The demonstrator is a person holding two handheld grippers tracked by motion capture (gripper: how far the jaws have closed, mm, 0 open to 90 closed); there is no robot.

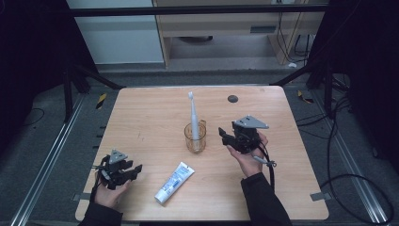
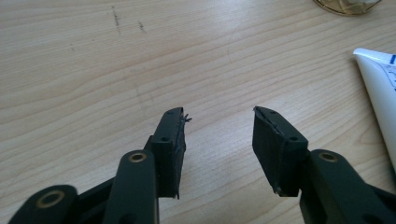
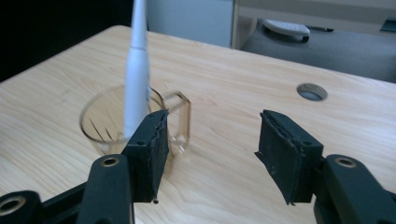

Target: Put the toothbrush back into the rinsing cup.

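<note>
Wooden table (image 1: pixel 141 122) lay bare under our open, empty grippers (image 1: pixel 123 170) (image 1: pixel 229 136); at nine o'clock of the right one, a knock could tip the cup (image 1: pixel 195 138) with its toothbrush (image 1: pixel 193 113).

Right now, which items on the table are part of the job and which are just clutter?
In play:
- toothbrush, standing in the cup
- clear cup
- toothpaste tube, lying flat
- left tongs, right tongs, both open and holding nothing

Lying about:
- table's cable hole
- floor cables
</note>
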